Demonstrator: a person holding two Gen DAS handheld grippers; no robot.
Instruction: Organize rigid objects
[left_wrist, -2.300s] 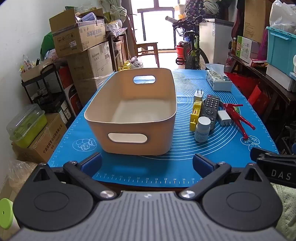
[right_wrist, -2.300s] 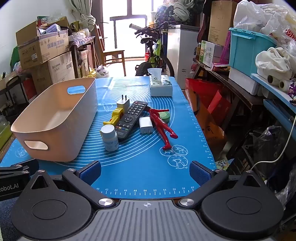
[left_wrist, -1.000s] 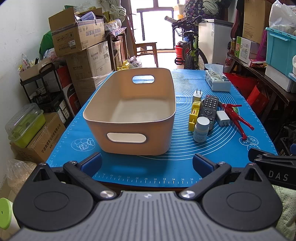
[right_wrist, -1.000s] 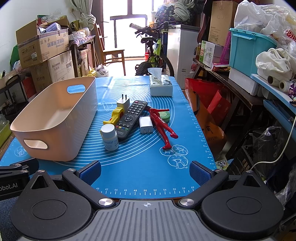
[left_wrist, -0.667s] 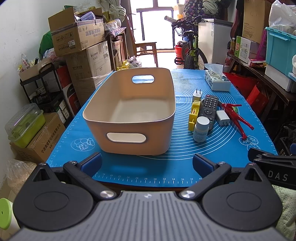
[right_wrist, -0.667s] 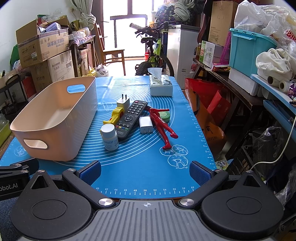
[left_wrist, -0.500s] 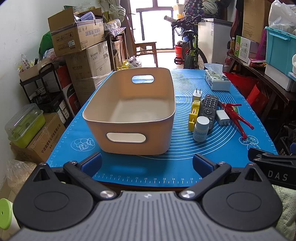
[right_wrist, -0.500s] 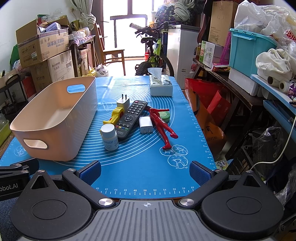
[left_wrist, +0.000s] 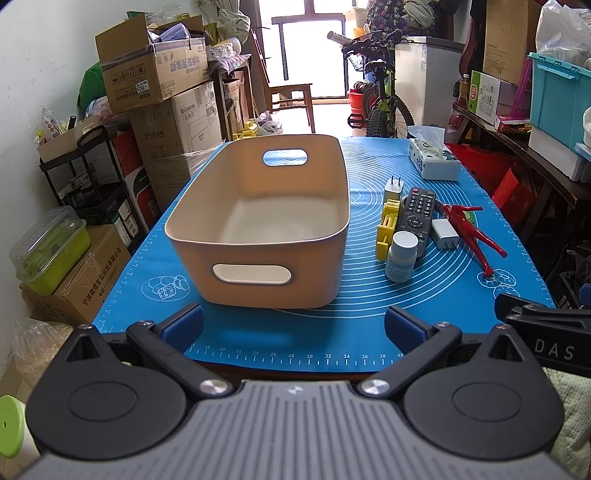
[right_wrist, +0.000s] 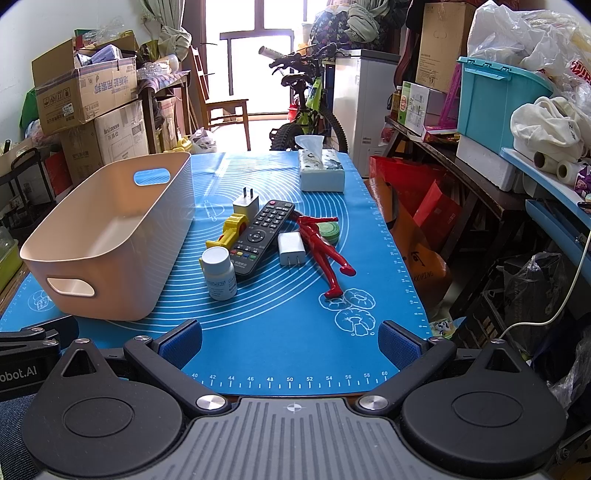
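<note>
An empty beige bin (left_wrist: 258, 258) (right_wrist: 110, 236) stands on the blue mat (left_wrist: 424, 295). To its right lie a white pill bottle (left_wrist: 402, 256) (right_wrist: 219, 273), a black remote (left_wrist: 416, 218) (right_wrist: 264, 234), a yellow toy (left_wrist: 388, 229) (right_wrist: 229, 232), two white chargers (right_wrist: 245, 203) (right_wrist: 291, 248), a red figure (right_wrist: 325, 251) (left_wrist: 469, 229) and a green round tin (right_wrist: 328, 229). My left gripper (left_wrist: 293, 321) is open and empty at the mat's near edge before the bin. My right gripper (right_wrist: 290, 339) is open and empty at the near edge.
A tissue box (right_wrist: 320, 170) (left_wrist: 434, 160) sits at the mat's far right. Stacked cardboard boxes (left_wrist: 162, 96) and a shelf line the left. A bicycle (right_wrist: 310, 110) stands beyond the table. A cluttered bench with a teal crate (right_wrist: 498, 103) runs along the right.
The left wrist view has shifted very slightly. Both grippers stay open and no object has moved.
</note>
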